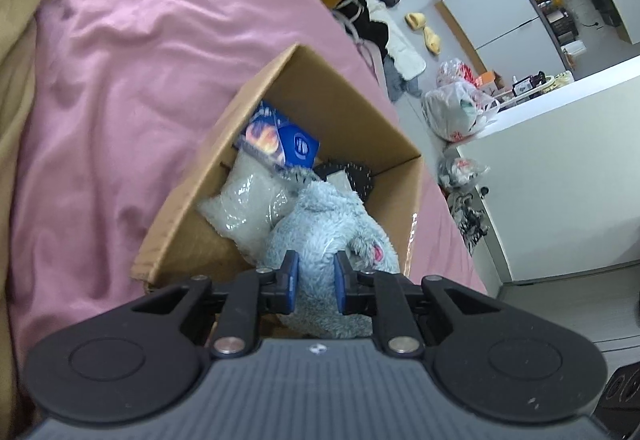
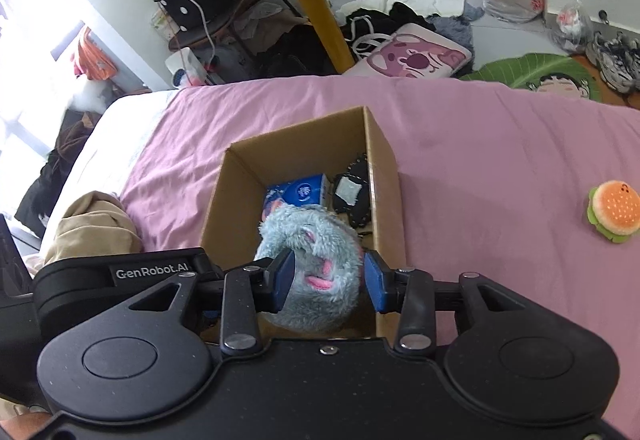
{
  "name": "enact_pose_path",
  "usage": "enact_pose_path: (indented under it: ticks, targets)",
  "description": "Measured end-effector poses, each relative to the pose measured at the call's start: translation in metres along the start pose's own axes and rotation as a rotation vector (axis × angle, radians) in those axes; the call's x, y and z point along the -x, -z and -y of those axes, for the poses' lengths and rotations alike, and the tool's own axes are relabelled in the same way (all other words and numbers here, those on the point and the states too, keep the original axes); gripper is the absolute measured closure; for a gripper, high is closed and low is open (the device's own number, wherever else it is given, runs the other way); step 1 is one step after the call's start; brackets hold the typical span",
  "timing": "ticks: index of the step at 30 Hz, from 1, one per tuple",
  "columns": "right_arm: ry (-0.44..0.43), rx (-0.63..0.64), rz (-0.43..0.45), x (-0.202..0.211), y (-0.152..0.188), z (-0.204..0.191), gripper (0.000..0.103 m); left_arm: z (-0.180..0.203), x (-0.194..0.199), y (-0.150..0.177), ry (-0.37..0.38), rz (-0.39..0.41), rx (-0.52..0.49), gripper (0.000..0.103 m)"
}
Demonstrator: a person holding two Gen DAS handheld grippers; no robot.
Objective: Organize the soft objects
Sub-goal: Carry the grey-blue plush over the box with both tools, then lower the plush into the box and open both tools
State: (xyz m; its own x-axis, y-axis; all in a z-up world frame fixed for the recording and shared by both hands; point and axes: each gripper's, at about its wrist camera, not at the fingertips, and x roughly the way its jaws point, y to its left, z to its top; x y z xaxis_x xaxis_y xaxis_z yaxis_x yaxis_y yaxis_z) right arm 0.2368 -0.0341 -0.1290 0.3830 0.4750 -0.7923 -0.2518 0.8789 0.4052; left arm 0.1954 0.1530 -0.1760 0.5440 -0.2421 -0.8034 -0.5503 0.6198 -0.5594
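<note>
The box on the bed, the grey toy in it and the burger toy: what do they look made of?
Box: brown corrugated cardboard by the look, matte, with raw cut edges. Grey toy: shaggy plush, probably synthetic fleece, with pink patches. Burger toy: short-pile plush, apparently stuffed.

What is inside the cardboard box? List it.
The cardboard box holds a grey plush toy, a blue tissue pack, a clear bag of white filling and a black studded item. The plush toy covers whatever lies beneath.
</note>
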Motion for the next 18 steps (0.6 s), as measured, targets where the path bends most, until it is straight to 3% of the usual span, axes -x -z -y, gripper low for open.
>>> enact_pose_path:
  ticks: [8,14,18]
  targets:
    - [0.013,-0.001,0.008,0.005,-0.002,0.003,0.063,0.002,-0.014,0.003,-0.034,-0.052,-0.020,0.085]
    - [0.001,0.002,0.013,0.014,-0.001,0.004,0.059,0.001,-0.008,0.002,-0.071,-0.044,-0.009,0.077]
    - [-0.013,-0.013,0.016,0.021,-0.004,0.008,0.058,-0.004,0.015,0.001,-0.040,0.006,0.036,0.072]
